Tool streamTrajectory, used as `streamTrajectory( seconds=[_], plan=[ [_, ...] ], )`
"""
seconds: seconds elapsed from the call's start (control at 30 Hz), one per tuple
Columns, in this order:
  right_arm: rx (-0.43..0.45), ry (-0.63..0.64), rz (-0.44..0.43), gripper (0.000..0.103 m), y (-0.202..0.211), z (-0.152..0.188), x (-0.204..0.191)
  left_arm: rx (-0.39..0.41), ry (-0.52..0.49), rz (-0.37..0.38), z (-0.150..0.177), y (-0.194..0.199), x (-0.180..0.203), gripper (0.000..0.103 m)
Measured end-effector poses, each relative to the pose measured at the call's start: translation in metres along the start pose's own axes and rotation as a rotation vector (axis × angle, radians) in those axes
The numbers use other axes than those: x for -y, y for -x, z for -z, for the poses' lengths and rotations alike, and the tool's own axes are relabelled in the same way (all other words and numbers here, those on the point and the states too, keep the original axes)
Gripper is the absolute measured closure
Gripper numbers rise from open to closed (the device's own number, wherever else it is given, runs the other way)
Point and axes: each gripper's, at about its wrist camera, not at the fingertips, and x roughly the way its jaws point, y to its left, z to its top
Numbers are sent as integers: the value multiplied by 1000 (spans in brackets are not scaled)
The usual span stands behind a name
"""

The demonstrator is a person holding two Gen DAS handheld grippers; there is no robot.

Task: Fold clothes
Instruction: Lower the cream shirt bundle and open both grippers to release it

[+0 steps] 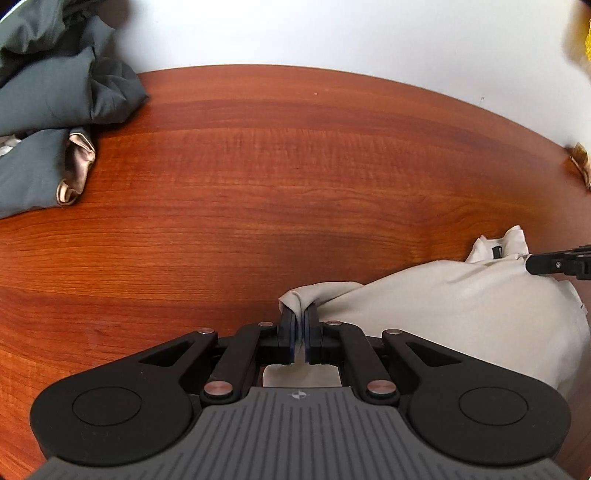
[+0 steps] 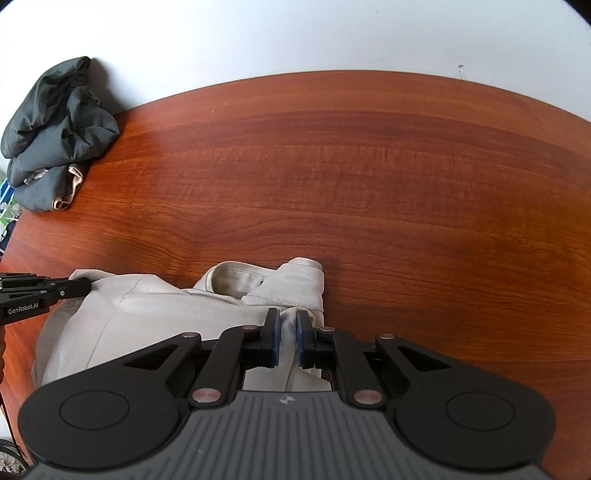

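A cream shirt (image 1: 454, 306) lies bunched at the near edge of the wooden table (image 1: 277, 166). My left gripper (image 1: 300, 314) is shut on a fold of its cloth at the left corner. In the right wrist view the same cream shirt (image 2: 155, 310) shows its collar (image 2: 295, 280) toward the table's middle, and my right gripper (image 2: 288, 317) is shut on cloth just below that collar. Each gripper appears in the other's view: the right gripper (image 1: 554, 263) at the shirt's right end, the left gripper (image 2: 55, 290) at its left end.
A crumpled dark grey garment (image 1: 55, 110) with a beige lining is heaped at the table's far left corner, against the white wall (image 1: 332, 33); the dark grey garment (image 2: 59, 136) shows in the right wrist view too. A small brown object (image 1: 580, 162) lies at the far right edge.
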Motion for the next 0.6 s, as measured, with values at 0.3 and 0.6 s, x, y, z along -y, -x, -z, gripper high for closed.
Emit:
streamTrajectory(
  seconds=[0.3,0.6],
  plan=[
    [-1,5,3,91,-3,-1,1,-9,14,23,-4,-8,-4,95],
    [6,37,37,84,5,-1,-7,23,9,41,-5,9,-1,90]
  ],
)
